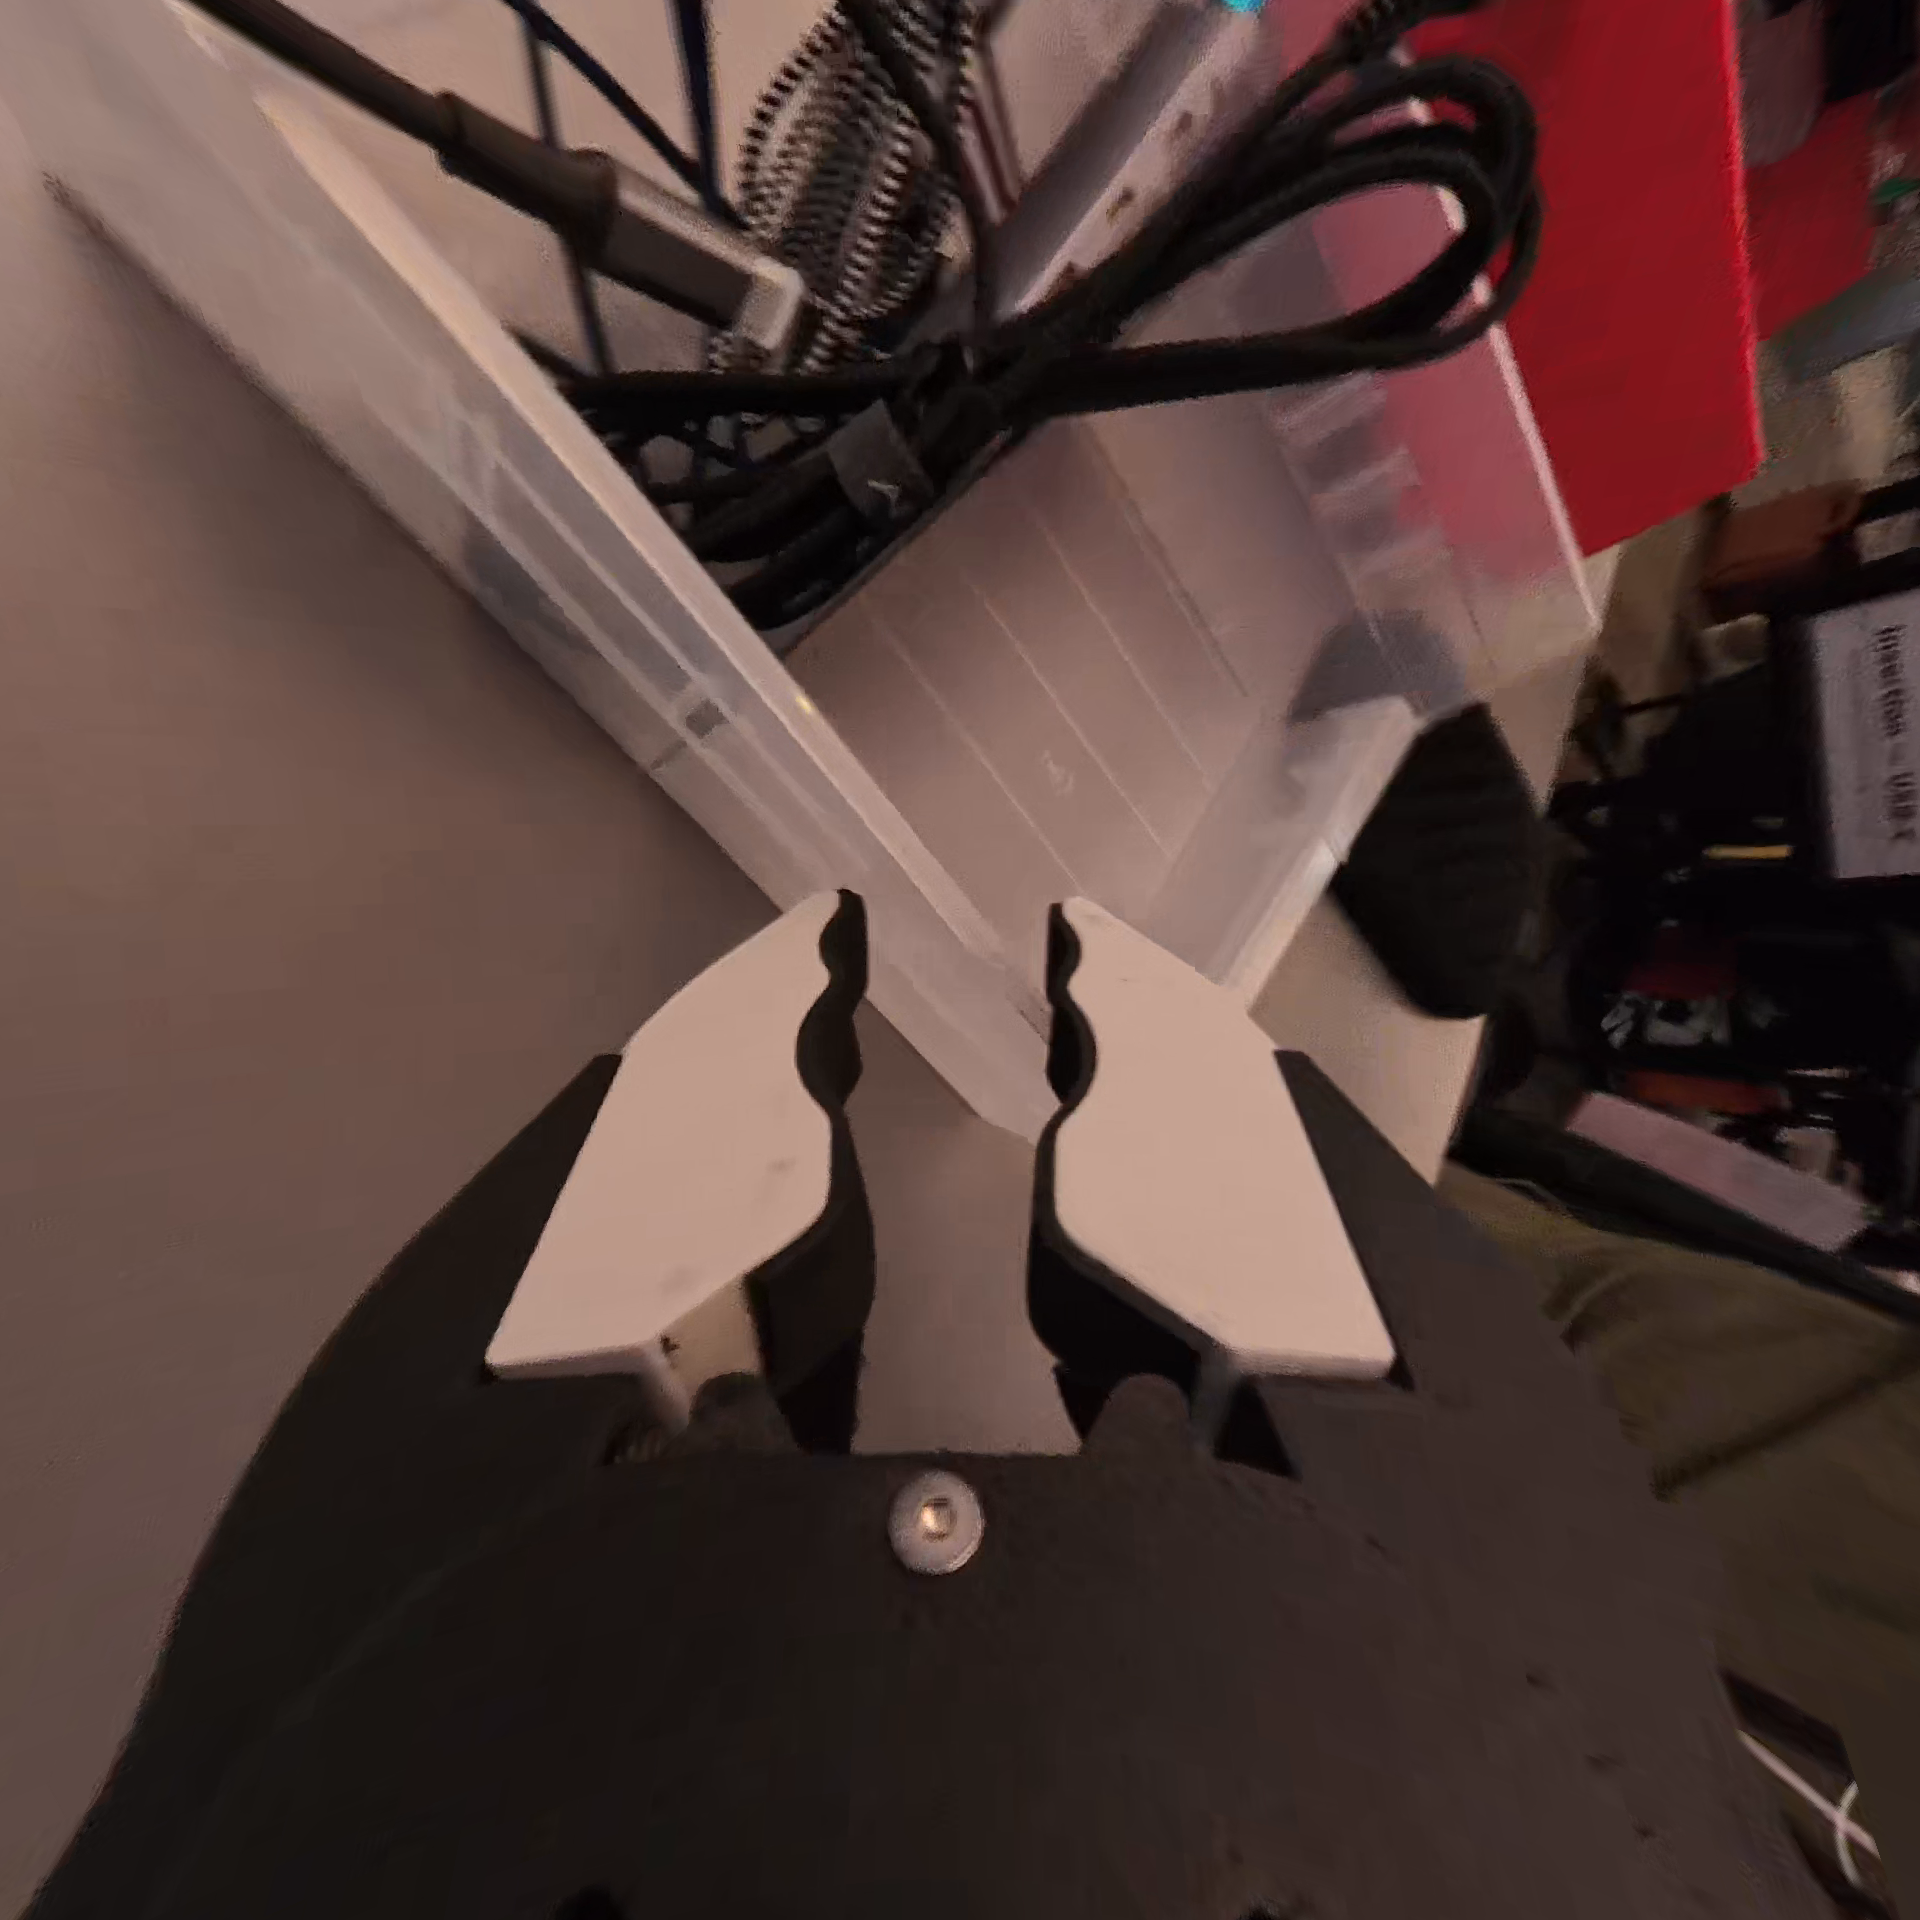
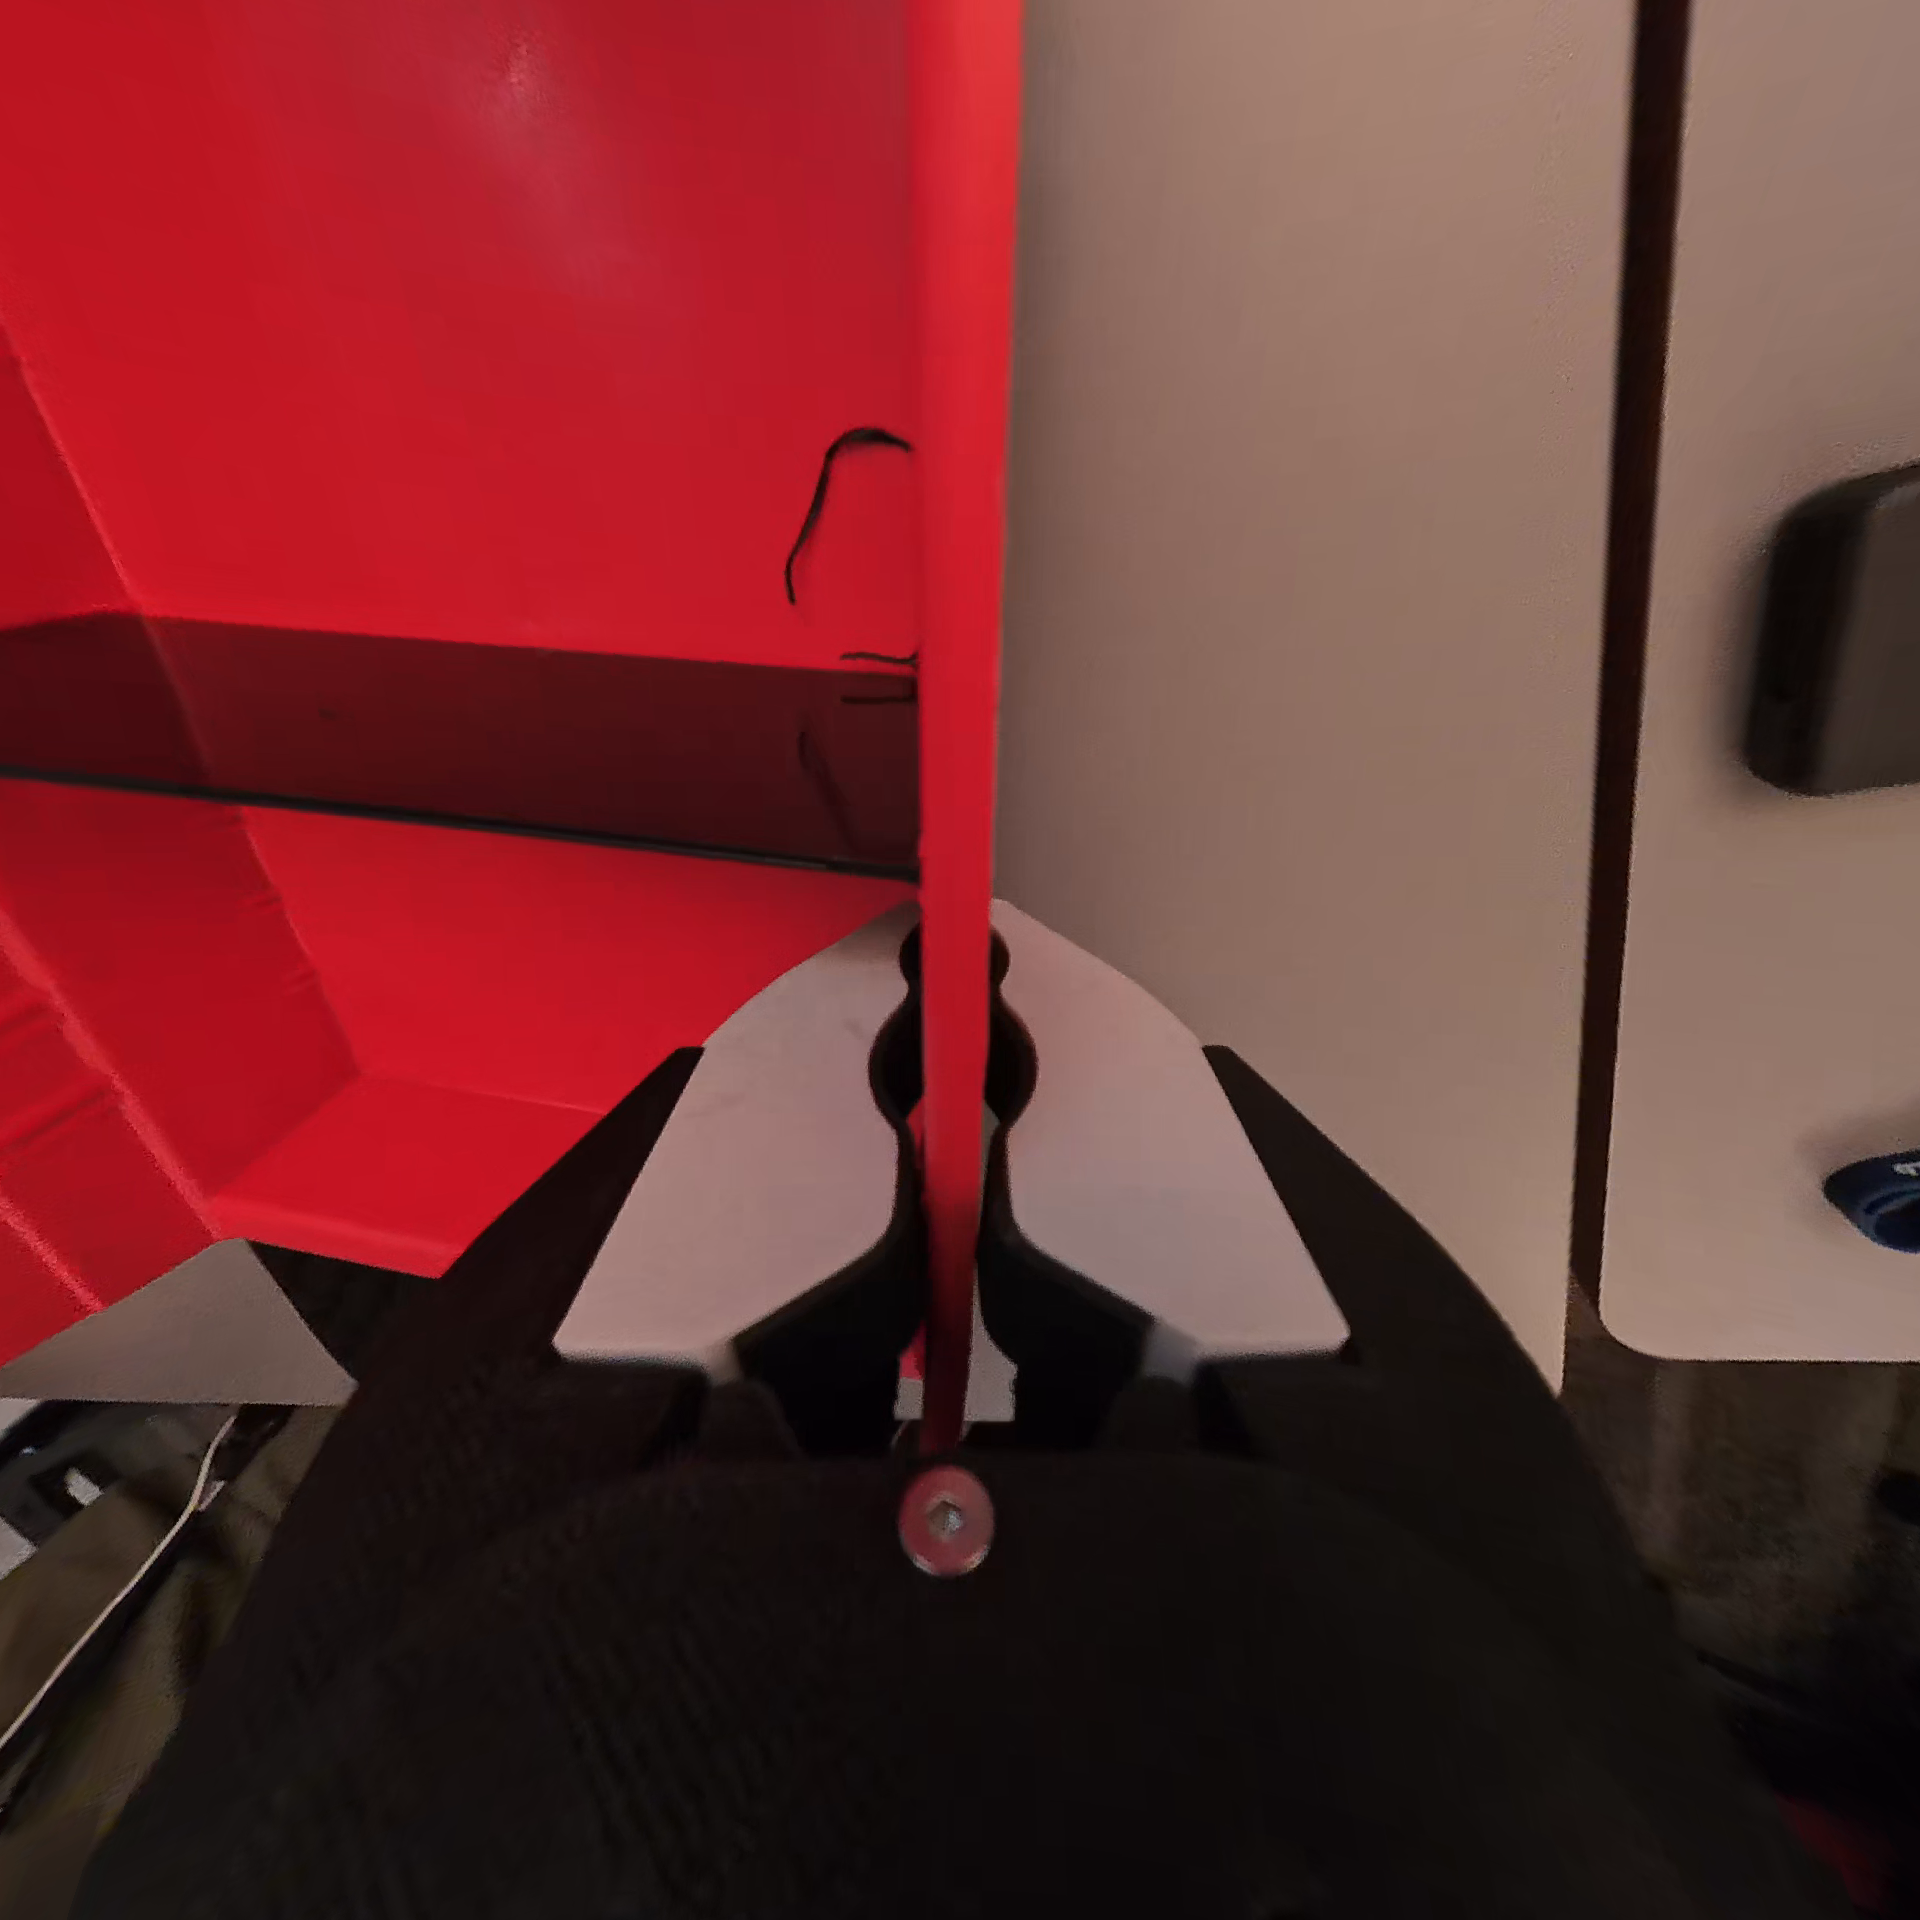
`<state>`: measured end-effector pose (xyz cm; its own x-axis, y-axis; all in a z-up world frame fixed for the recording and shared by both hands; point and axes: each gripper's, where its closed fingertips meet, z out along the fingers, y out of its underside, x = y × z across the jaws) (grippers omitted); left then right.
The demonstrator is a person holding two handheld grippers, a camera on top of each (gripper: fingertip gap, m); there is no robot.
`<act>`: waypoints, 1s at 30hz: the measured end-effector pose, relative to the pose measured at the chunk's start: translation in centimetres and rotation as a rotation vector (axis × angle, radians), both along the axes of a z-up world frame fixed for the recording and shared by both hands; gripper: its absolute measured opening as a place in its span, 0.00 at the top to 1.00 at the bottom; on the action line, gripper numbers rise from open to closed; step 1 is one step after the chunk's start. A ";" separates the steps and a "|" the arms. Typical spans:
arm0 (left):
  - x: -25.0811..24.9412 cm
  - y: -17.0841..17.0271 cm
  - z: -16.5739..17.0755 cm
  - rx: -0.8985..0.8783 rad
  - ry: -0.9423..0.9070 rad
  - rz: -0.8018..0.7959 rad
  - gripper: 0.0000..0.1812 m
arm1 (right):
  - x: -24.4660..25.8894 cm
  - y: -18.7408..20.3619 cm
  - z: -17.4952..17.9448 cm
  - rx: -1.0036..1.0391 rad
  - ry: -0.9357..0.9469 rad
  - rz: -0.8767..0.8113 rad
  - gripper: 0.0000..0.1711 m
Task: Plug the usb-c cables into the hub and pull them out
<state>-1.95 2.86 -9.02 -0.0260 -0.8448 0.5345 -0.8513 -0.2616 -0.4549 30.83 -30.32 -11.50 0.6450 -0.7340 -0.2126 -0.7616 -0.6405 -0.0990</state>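
In the left wrist view a clear plastic bin holds a silver hub on a dark cord, a bundle of black braided cables and a black-and-white braided cable. My left gripper has its jaws around the near corner of the bin's rim, which touches both fingers. In the right wrist view my right gripper is shut on the upright side wall of a red bin. No cable is in either gripper.
The red bin stands beside the clear bin. Inside it are a dark shiny strip and a thin black thread. White tabletops are split by a dark gap. A black object and a blue one lie to the right. The grippers' ends are close to 45 cm from one another.
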 end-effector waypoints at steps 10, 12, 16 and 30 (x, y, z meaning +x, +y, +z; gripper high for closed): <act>-10.4 15.8 0.9 0.271 0.123 0.296 0.96 | -3.0 5.5 -1.9 -0.003 0.042 0.109 0.97; -12.9 17.0 1.1 0.240 0.134 0.309 0.96 | -3.5 6.7 -2.2 -0.019 0.044 0.135 0.97; -18.1 20.0 1.0 0.144 0.146 0.426 0.95 | -4.3 9.4 -2.3 -0.048 0.024 0.182 0.96; -39.0 25.0 1.7 -0.008 0.163 1.036 0.95 | -4.5 13.8 -2.1 -0.145 0.038 0.291 0.97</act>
<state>-40.92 27.85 -7.29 0.7811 -0.4086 0.4721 -0.2598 -0.9002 -0.3494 26.30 -16.55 -13.57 0.8259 -0.5443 -0.1473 -0.5458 -0.8373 0.0336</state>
